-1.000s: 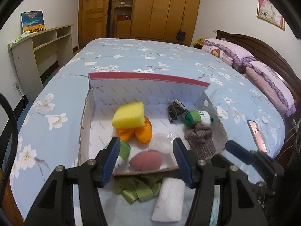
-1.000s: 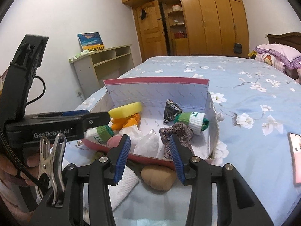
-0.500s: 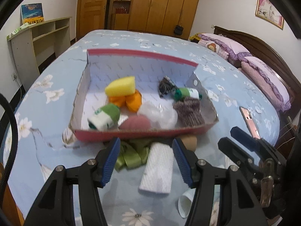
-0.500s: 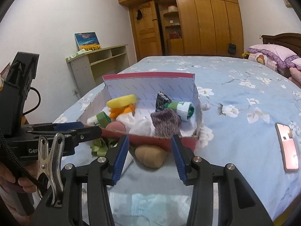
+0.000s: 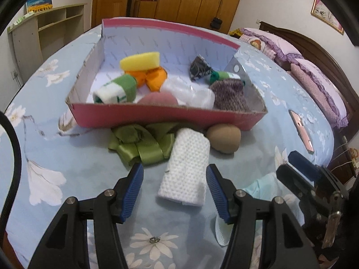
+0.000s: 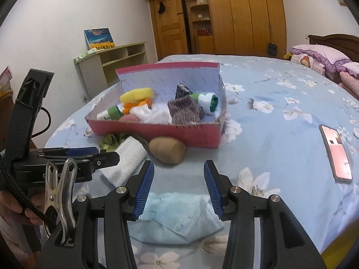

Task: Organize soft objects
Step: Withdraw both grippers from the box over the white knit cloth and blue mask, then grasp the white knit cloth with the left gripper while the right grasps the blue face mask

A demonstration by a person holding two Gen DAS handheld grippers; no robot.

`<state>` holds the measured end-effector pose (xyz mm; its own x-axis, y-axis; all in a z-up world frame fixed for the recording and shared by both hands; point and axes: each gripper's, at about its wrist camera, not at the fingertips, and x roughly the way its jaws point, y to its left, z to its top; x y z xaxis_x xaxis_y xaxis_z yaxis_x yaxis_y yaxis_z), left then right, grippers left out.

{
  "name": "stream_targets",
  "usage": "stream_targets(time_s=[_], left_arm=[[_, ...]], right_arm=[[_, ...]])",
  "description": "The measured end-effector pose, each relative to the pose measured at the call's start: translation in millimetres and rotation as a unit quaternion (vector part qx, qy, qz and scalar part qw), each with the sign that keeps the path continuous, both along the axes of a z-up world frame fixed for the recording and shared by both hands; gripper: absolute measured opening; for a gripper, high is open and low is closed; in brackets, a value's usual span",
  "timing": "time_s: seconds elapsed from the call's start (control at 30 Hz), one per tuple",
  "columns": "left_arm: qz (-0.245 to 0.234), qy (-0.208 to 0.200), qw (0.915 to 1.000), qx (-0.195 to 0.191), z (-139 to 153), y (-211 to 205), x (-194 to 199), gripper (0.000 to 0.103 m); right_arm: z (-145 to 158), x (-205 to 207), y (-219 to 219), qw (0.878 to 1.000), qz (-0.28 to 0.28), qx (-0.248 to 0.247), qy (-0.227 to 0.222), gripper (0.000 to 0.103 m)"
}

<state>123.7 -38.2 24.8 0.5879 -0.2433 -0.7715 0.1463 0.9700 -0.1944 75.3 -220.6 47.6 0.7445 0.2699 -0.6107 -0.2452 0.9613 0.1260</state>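
A pink cardboard box (image 5: 166,115) (image 6: 157,130) on the bed holds a yellow sponge (image 5: 140,61), rolled socks and other soft items. In front of it lie a white waffle cloth (image 5: 187,168) (image 6: 125,161), a green satin cloth (image 5: 139,144) and a tan soft ball (image 5: 224,138) (image 6: 168,149). My left gripper (image 5: 175,189) is open and empty, with the near end of the white cloth between its fingers. My right gripper (image 6: 178,187) is open and empty above a light blue cloth (image 6: 177,218), short of the tan ball.
A pink phone (image 6: 336,153) (image 5: 301,131) lies on the floral bedspread to the right. Pillows (image 5: 318,85) and a wooden headboard are at the far right. A shelf unit (image 6: 110,65) and wardrobes stand beyond the bed.
Both grippers have drawn back from the box toward the near edge of the bed. The white cloth now lies between my left fingers, and the blue cloth has come into view under my right.
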Motion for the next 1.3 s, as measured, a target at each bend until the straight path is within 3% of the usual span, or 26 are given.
stream_targets(time_s=[0.33, 0.83, 1.17, 1.3], left_arm=[[-0.008, 0.012, 0.9997, -0.018, -21, -8, 4, 0.061], [-0.005, -0.001, 0.9997, 0.023, -32, -24, 4, 0.064], [-0.008, -0.008, 0.9997, 0.020, -28, -24, -5, 0.037], [-0.010, -0.011, 0.9997, 0.018, -25, -21, -9, 0.031]], right_arm=[[-17, -6, -7, 1.000, 0.001, -0.004, 0.019, 0.047], [-43, -2, -19, 0.998, -0.005, 0.014, 0.054, 0.047], [-51, -1, -23, 0.997, -0.006, 0.036, 0.070, 0.049], [-57, 0, -32, 0.994, -0.015, 0.075, 0.081, 0.051]])
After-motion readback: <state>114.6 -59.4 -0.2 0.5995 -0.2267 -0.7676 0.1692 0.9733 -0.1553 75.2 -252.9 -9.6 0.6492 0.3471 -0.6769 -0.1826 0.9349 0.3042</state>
